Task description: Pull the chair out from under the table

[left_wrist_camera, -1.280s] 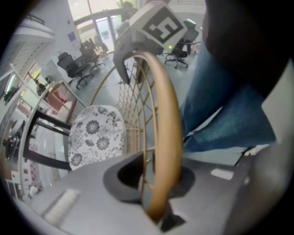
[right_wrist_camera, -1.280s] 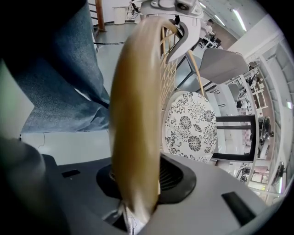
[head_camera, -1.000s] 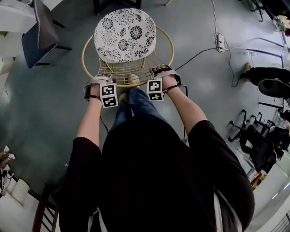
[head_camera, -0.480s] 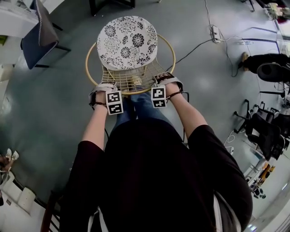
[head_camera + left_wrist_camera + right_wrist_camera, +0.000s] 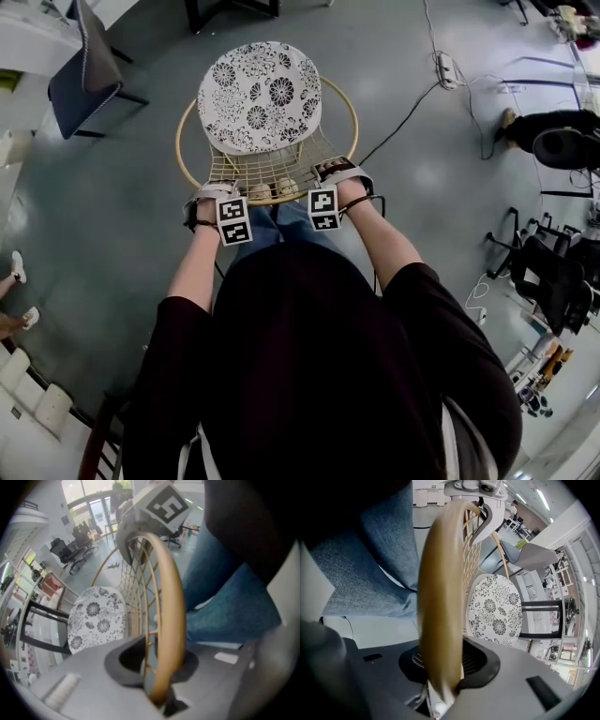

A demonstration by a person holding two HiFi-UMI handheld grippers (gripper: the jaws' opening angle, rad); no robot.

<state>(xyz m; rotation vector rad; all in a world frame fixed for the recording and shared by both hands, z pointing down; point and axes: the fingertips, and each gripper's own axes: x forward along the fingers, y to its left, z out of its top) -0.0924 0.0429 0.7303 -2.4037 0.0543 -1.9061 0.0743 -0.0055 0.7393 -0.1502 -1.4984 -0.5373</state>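
Observation:
The chair has a round tan rim (image 5: 272,199), a wire back and a floral cushion (image 5: 261,96). It stands on the grey floor, apart from the black table legs (image 5: 234,7) at the top edge. My left gripper (image 5: 217,195) is shut on the near left of the rim, my right gripper (image 5: 330,176) on the near right. In the left gripper view the rim (image 5: 171,620) runs down between the jaws of the left gripper (image 5: 157,686), with the cushion (image 5: 96,623) beyond. The right gripper view shows the rim (image 5: 440,606) clamped by the right gripper (image 5: 440,681).
A dark grey chair (image 5: 84,70) stands at the upper left. A power strip with cables (image 5: 442,67) lies on the floor at the upper right. Black office chairs (image 5: 548,272) crowd the right edge. The person's jeans and shoes (image 5: 274,190) are just behind the chair back.
Both grippers drew the chair back toward the person, away from the table legs, then held still over the last half second. The grips are unchanged.

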